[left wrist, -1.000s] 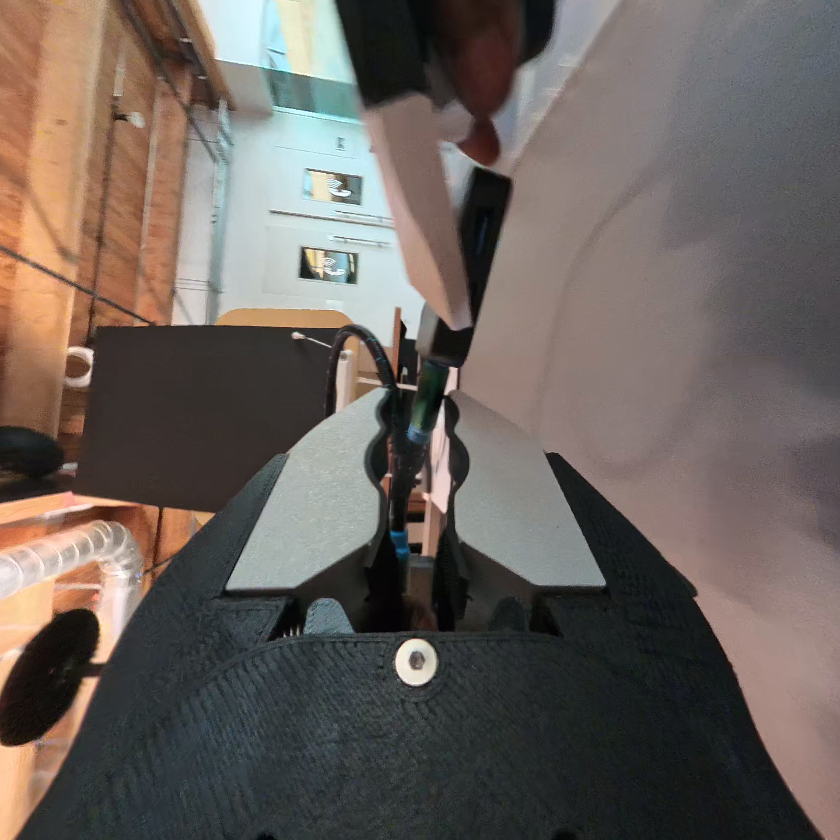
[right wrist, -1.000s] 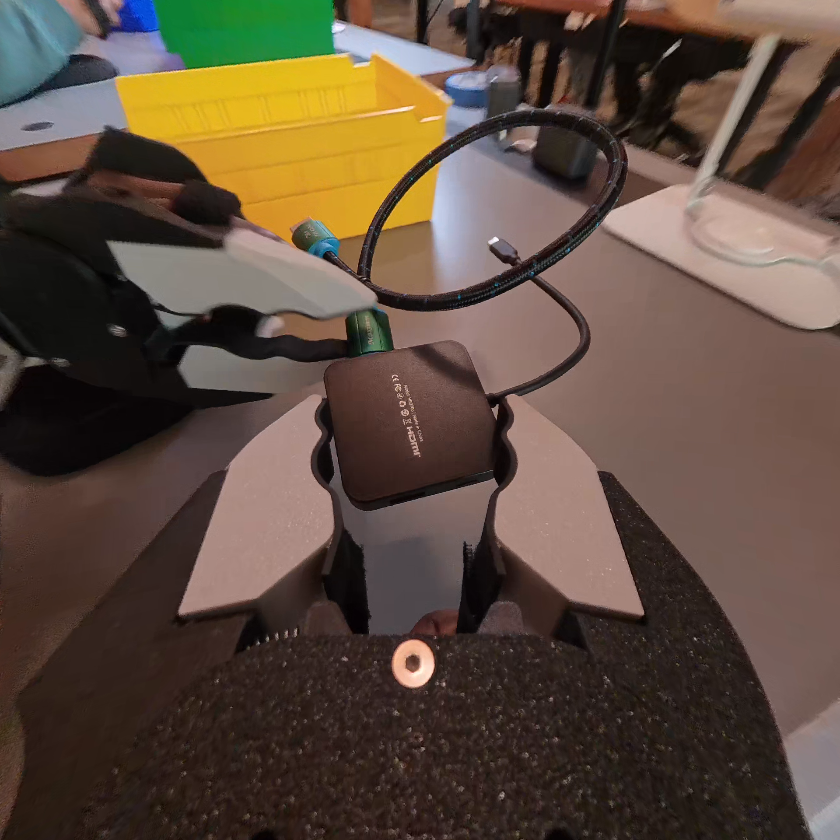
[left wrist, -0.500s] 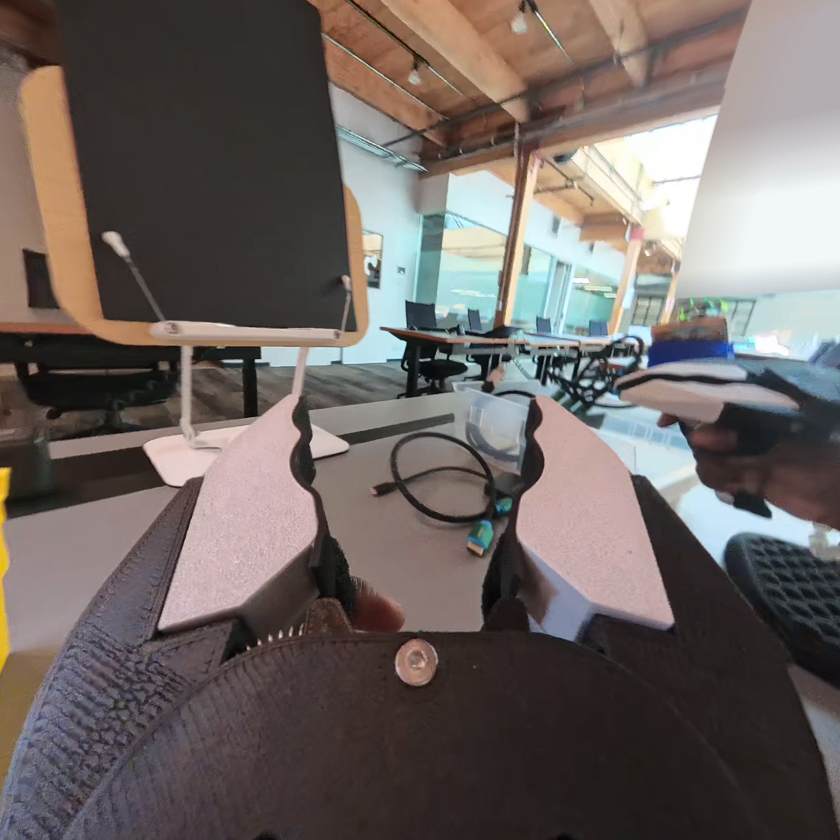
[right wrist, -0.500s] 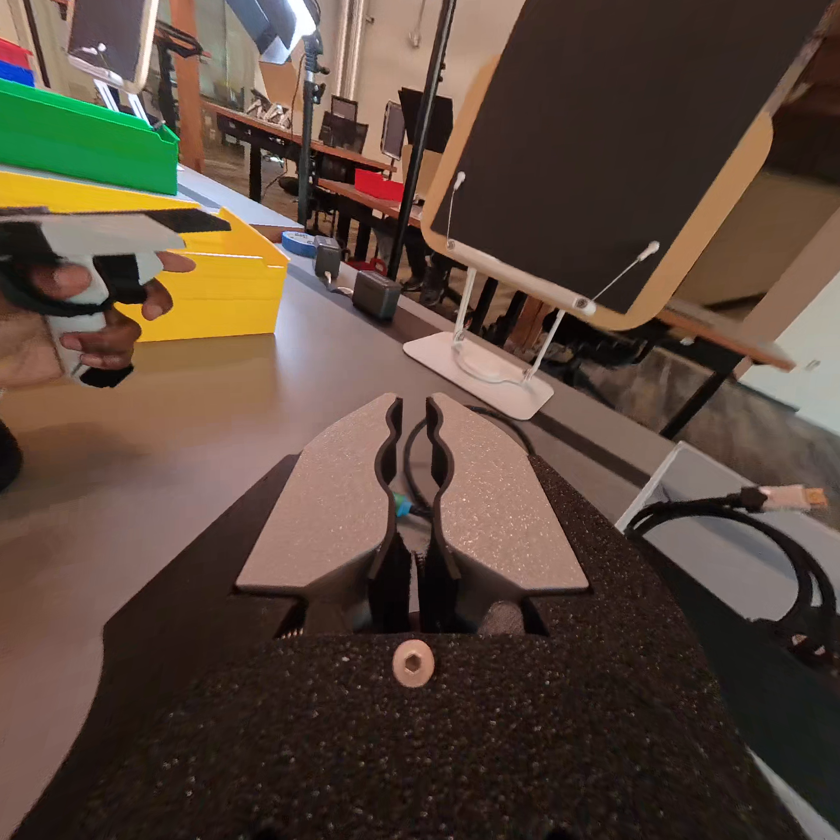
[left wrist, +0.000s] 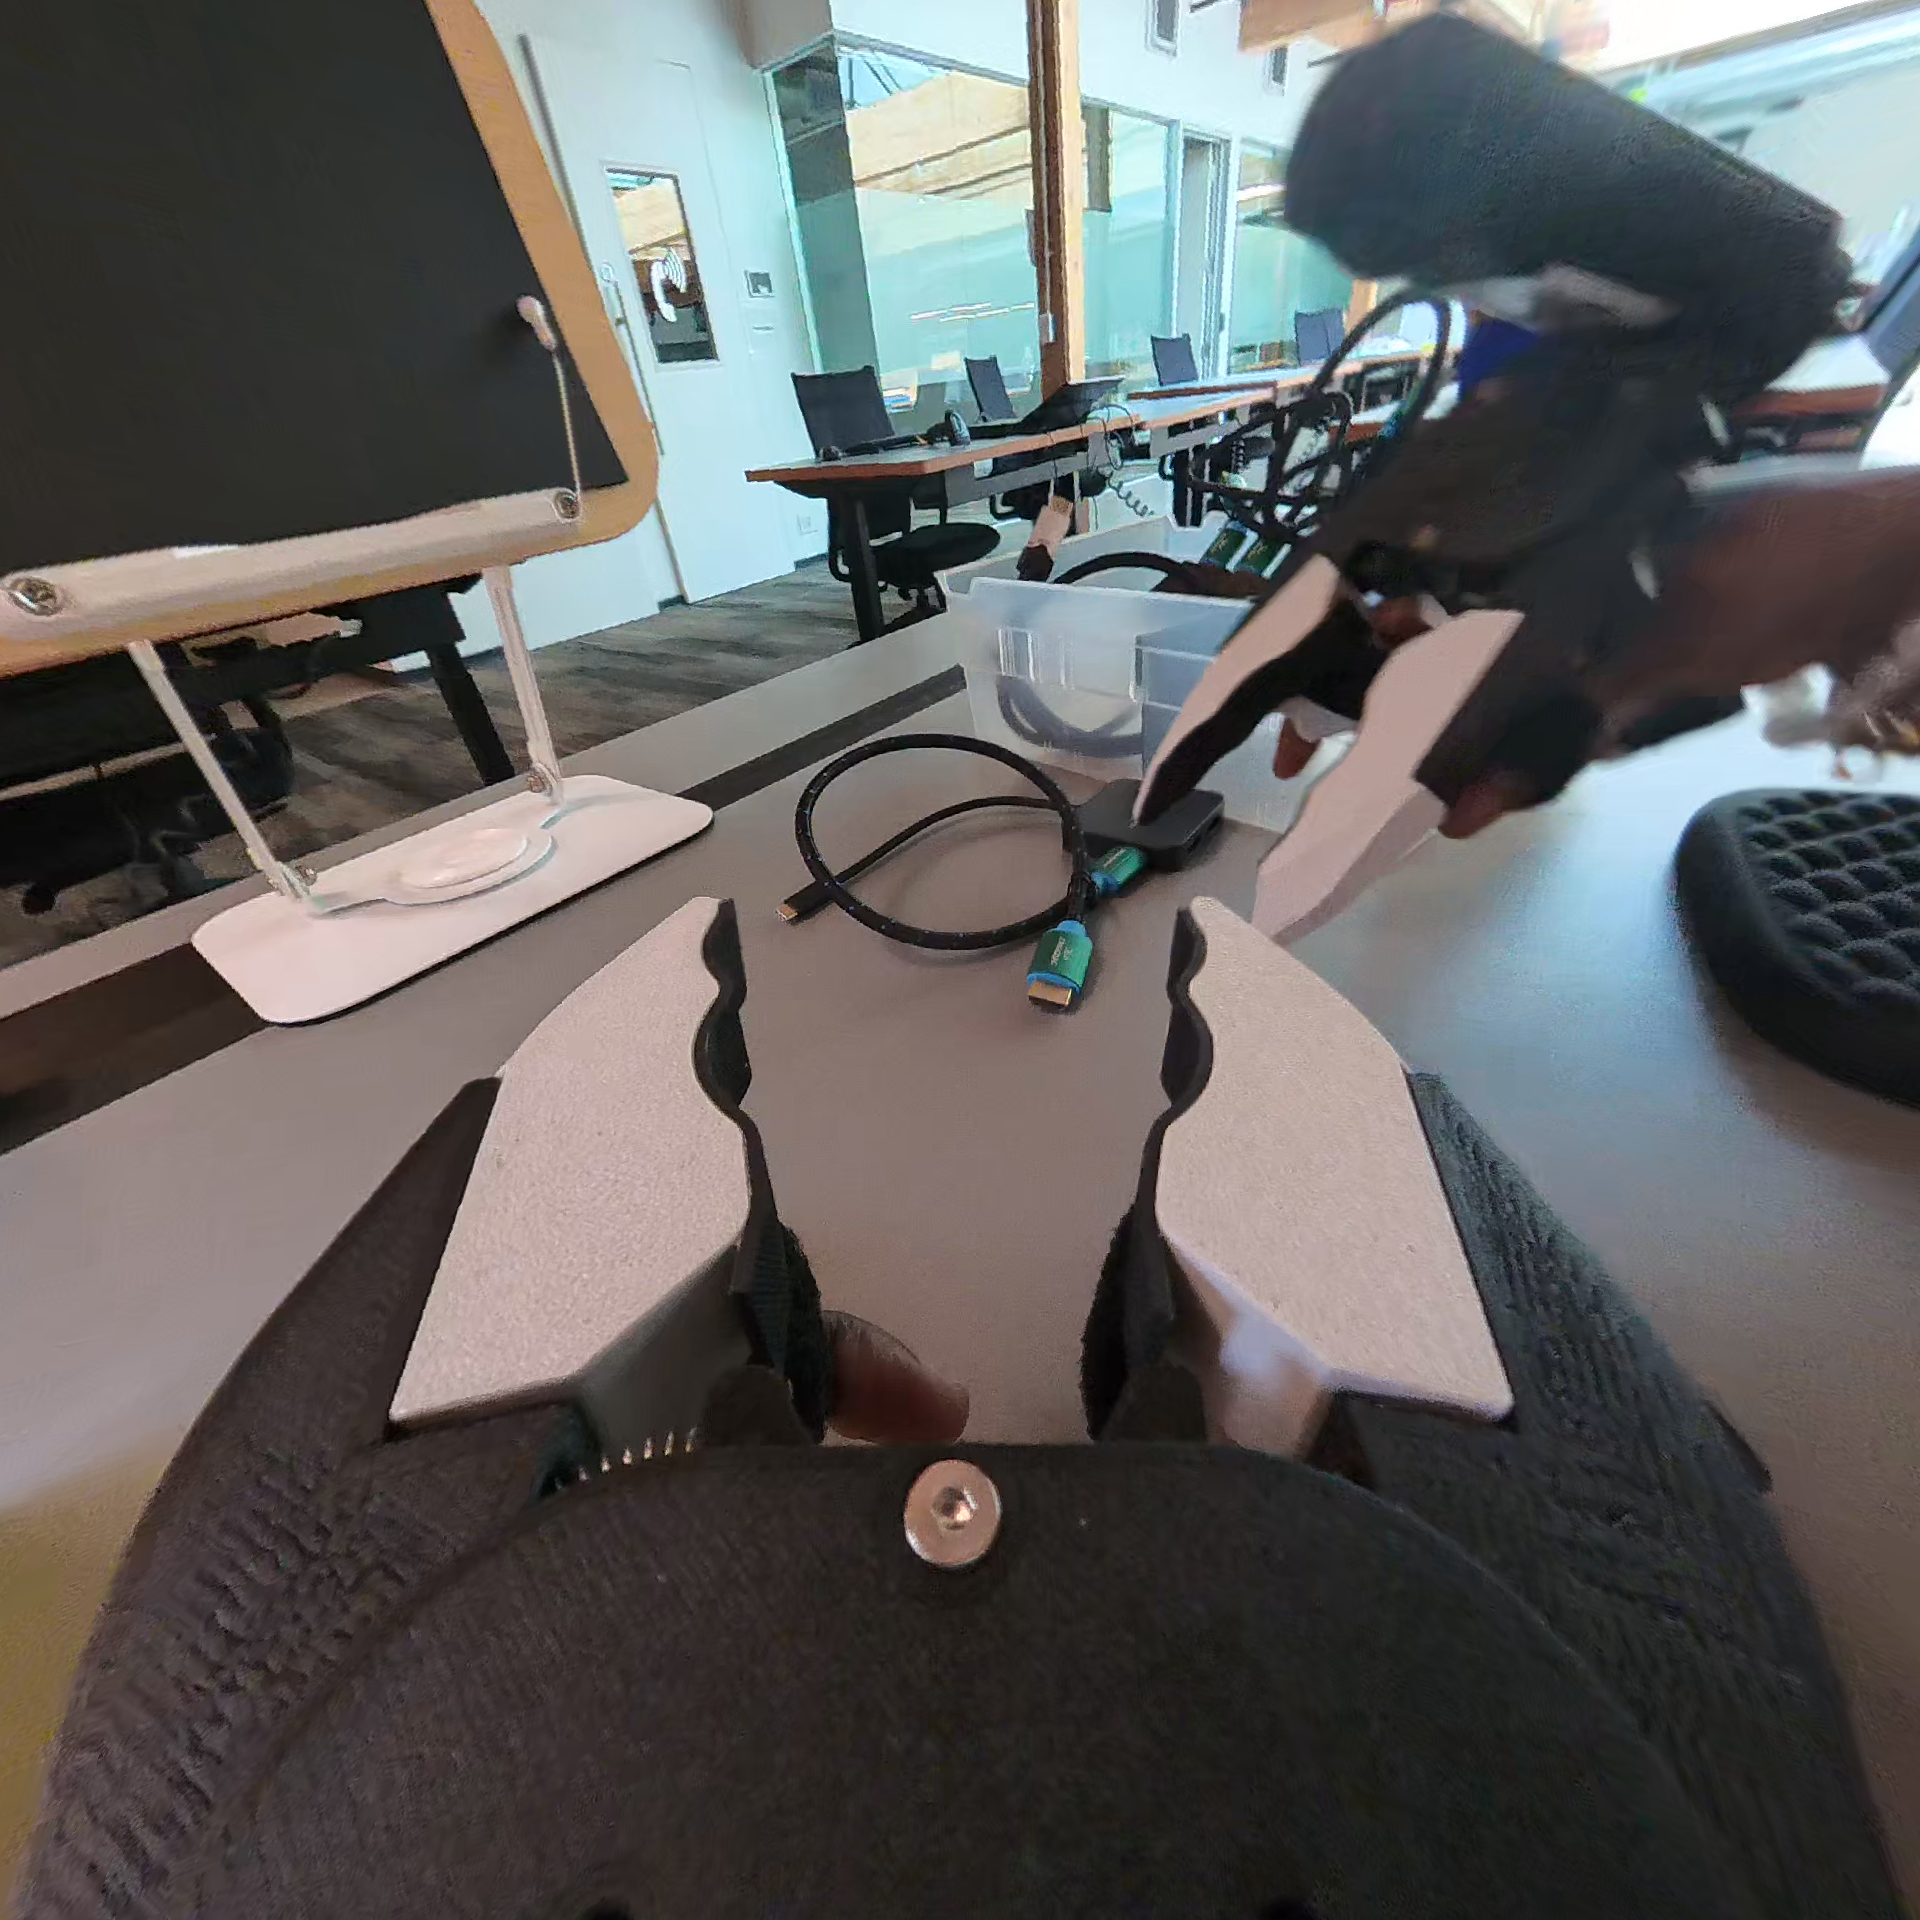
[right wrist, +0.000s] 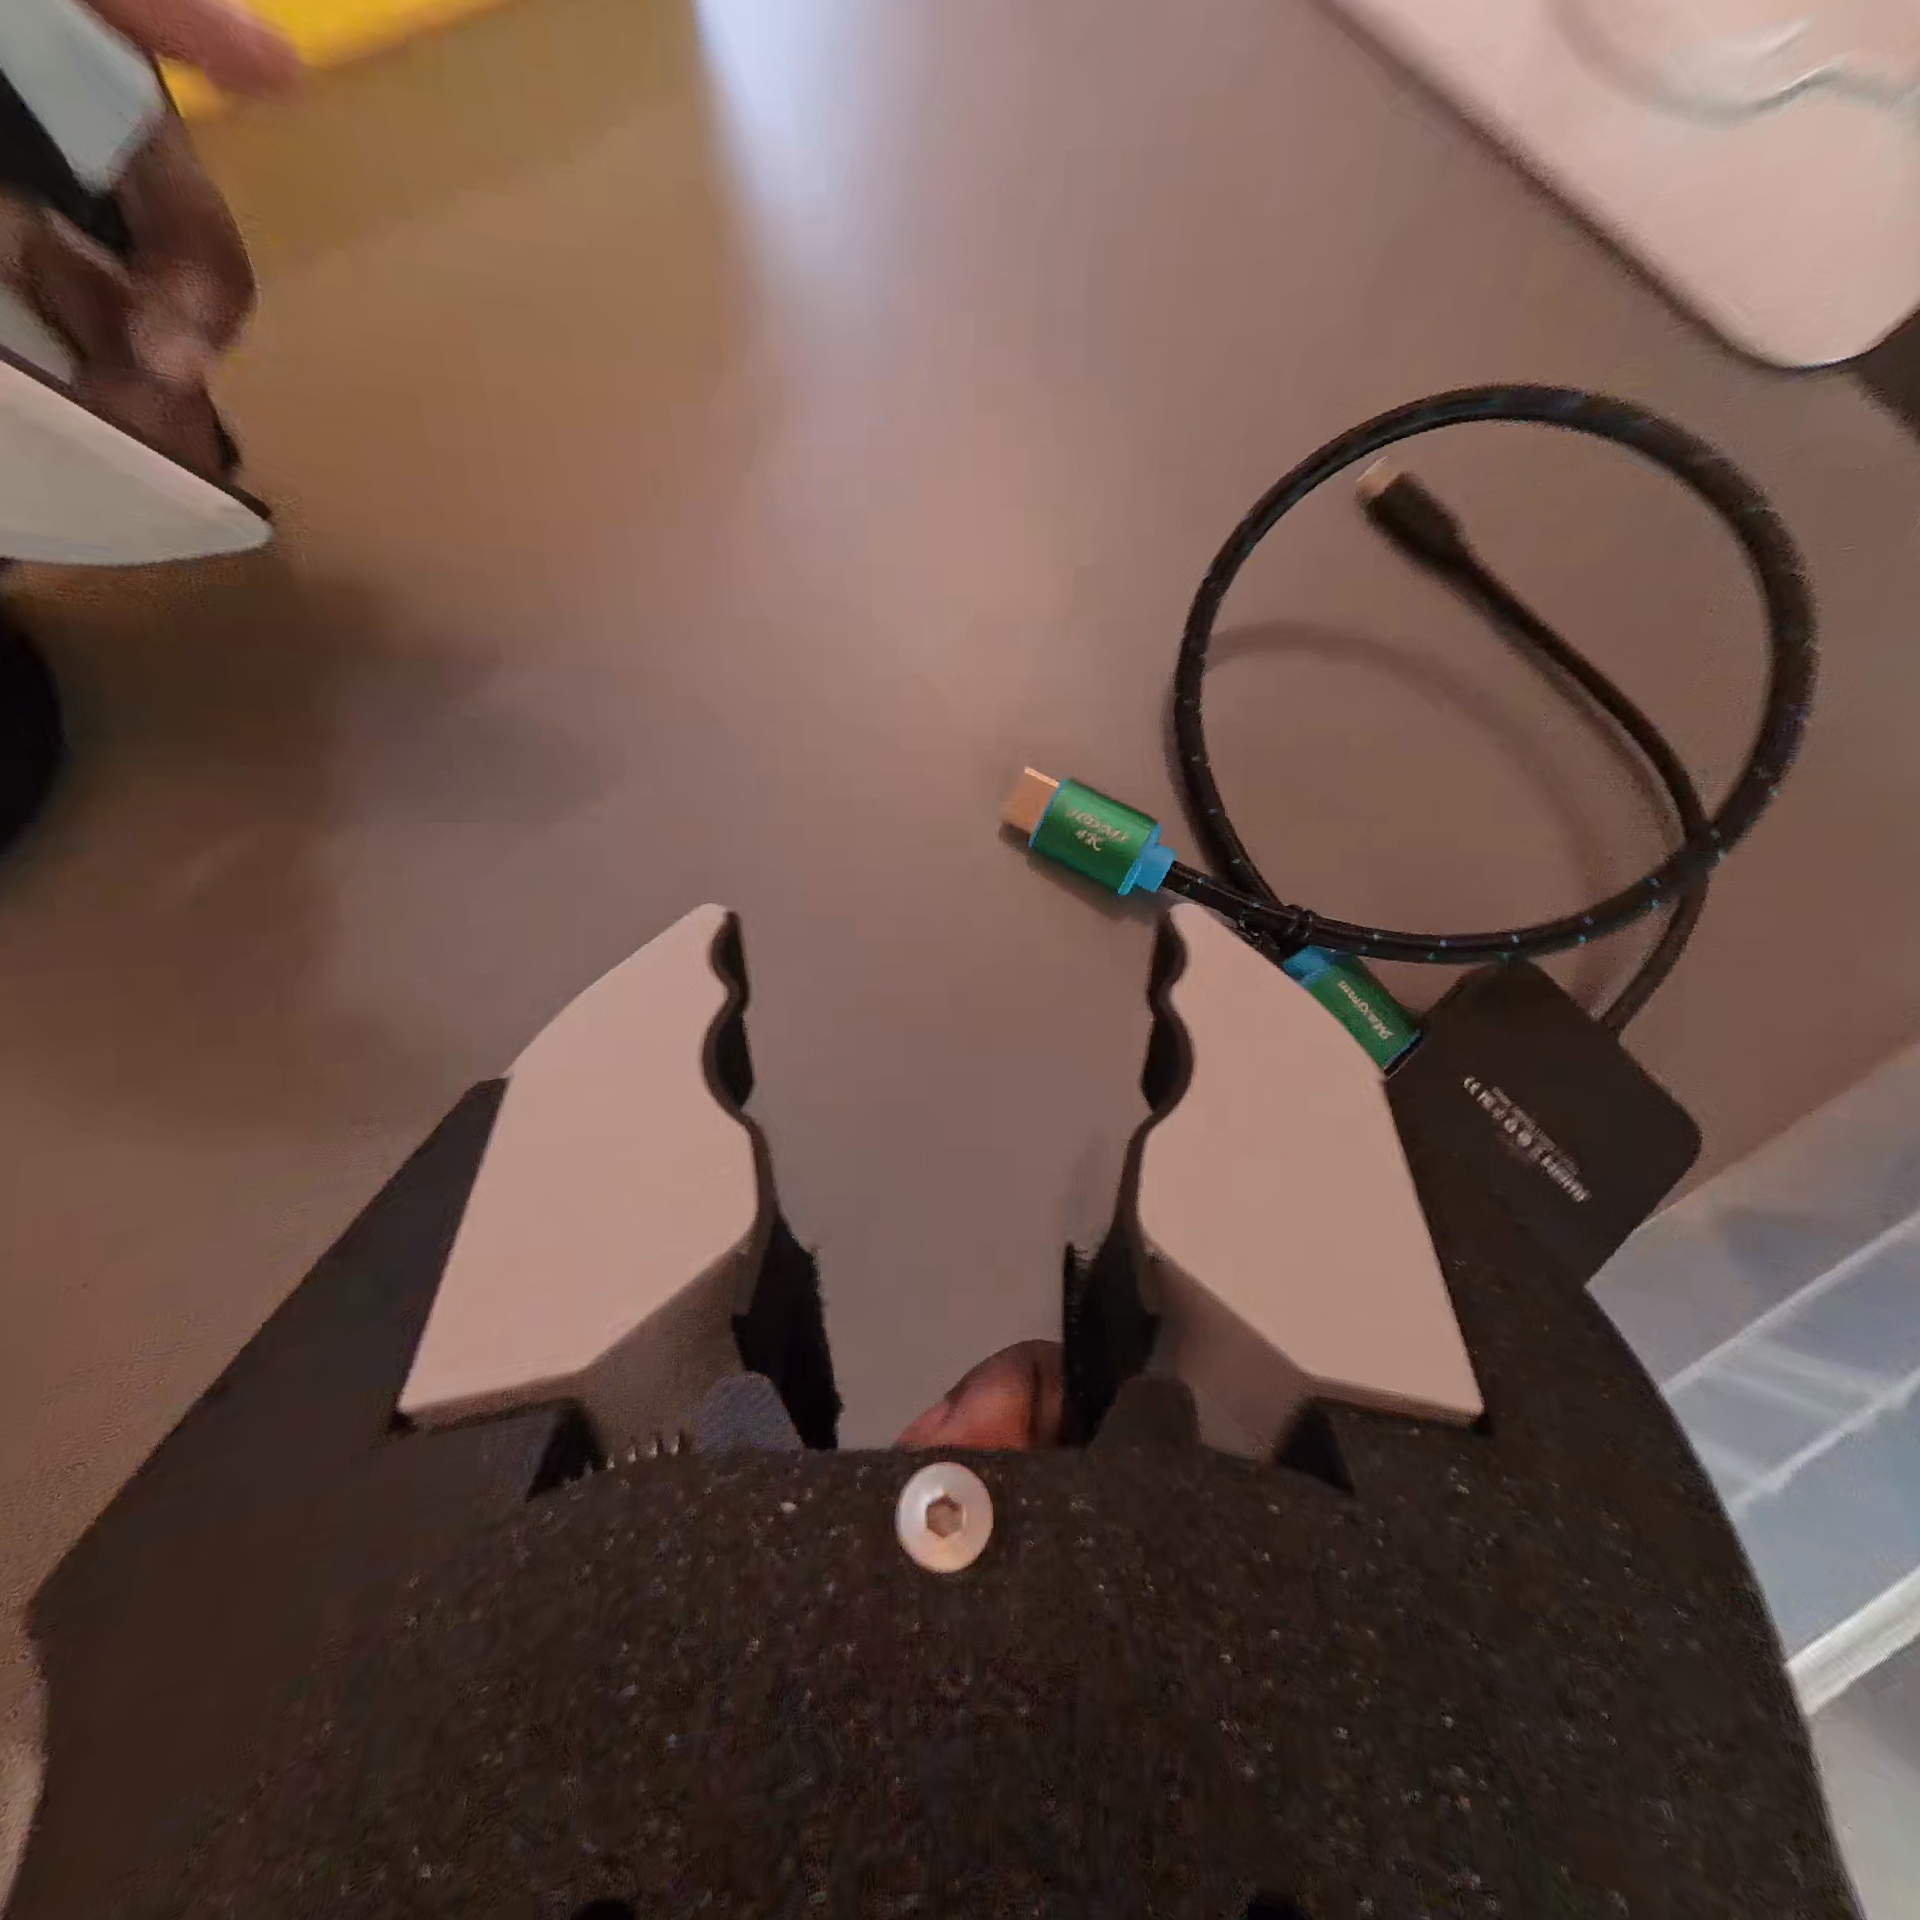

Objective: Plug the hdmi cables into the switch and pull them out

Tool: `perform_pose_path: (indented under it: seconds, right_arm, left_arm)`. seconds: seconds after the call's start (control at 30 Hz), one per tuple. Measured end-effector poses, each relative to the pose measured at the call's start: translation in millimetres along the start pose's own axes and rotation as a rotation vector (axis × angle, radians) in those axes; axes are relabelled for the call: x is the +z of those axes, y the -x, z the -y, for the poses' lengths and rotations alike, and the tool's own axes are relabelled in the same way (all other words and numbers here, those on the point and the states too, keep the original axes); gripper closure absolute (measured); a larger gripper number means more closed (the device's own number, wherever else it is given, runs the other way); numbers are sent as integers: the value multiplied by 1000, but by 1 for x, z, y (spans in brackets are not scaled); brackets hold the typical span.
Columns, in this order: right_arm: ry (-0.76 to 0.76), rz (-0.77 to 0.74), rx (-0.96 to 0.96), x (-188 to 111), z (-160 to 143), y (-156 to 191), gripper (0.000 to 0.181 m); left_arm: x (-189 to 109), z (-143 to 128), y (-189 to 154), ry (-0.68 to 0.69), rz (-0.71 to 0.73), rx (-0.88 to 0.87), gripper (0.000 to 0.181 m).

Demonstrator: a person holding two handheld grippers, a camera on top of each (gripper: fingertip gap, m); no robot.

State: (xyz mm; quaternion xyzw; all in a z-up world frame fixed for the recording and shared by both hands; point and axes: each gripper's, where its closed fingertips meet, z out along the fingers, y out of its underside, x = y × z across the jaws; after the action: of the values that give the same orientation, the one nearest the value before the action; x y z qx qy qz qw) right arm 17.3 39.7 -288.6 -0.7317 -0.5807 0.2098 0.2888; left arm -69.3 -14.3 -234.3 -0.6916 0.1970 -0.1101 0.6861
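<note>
A: HDMI switch [right wrist: 1538, 1122] sits on the grey table [right wrist: 831, 520], one green plug [right wrist: 1361, 1023] seated, the free plug [right wrist: 1091, 831] lying just beside

B: both grippers [left wrist: 951, 977] [right wrist: 945, 977] wide open, empty. I'd pin the switch first, then pinch the plug shell, not the braid

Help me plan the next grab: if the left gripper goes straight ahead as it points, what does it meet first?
Likely the loose HDMI plug lying on the table, just ahead of the open left gripper; depth is uncertain.
</note>
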Motion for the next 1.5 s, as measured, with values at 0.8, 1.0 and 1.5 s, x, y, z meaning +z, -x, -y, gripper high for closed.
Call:
perform_pose_path:
  seconds: [0.8, 1.0, 1.5]
  right_arm:
    - [572, 169, -813, 42, -18, -67, 169]
    - [76, -18, -801, -27, 75, -60, 170]
    - [-136, -474, -537, -184, 76, -162, 170]
  left_arm:
    - [4, -18, -1, 93, -27, 43, 110]
    - [6, -22, 0, 108, -21, 37, 111]
    - [7, -27, 2, 130, 2, 76, 112]
